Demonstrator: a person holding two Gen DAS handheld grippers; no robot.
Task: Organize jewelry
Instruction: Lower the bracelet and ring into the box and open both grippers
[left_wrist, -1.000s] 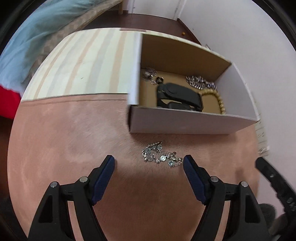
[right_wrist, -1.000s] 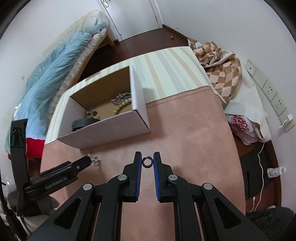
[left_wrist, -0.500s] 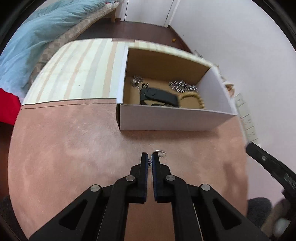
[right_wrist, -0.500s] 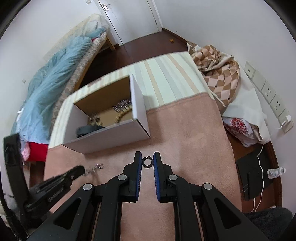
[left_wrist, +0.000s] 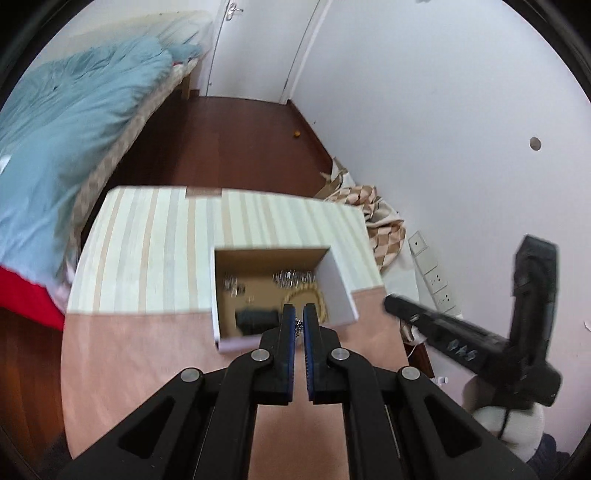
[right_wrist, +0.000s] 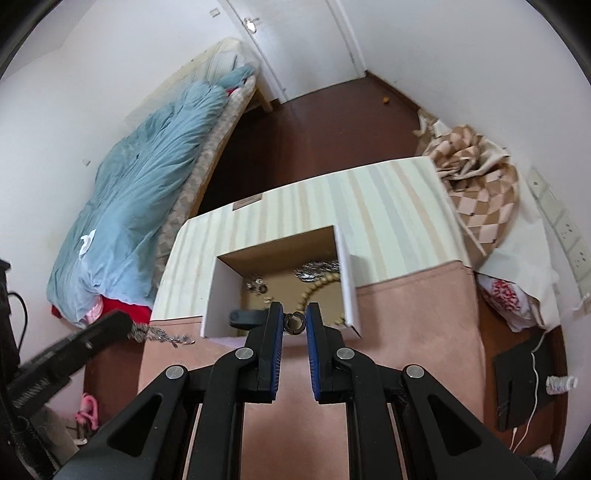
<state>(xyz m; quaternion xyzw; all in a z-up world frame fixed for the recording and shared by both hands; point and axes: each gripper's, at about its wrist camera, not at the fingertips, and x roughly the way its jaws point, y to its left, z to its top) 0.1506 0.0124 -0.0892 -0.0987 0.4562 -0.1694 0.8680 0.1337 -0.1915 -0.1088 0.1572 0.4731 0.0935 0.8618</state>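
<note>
The left tongs are pressed together on a silver chain, a short bit of which shows in the slit between the blue pads; in the right wrist view the rest of that chain hangs from the tongs' tip in a glittering strand over the left edge of the table. The right tongs pinch a small dark ring between their tips, the ring standing open toward the camera. Both pairs hang above the near wall of the white cardboard box, which sits on the table where the pink cloth meets the striped cloth. Inside the box lie a beaded gold bracelet, a heap of silver pieces, a few small silver bits and a black object. A second ago the left tongs stood spread low over the pink cloth with the chain lying between them just in front of the box; since then they have closed on it and lifted it off the table, so the box now looks smaller and lies under the tips. The right tongs held the ring the same way then, but have risen too. Beyond the table are a bed with a blue duvet and a dark wooden floor.
</note>
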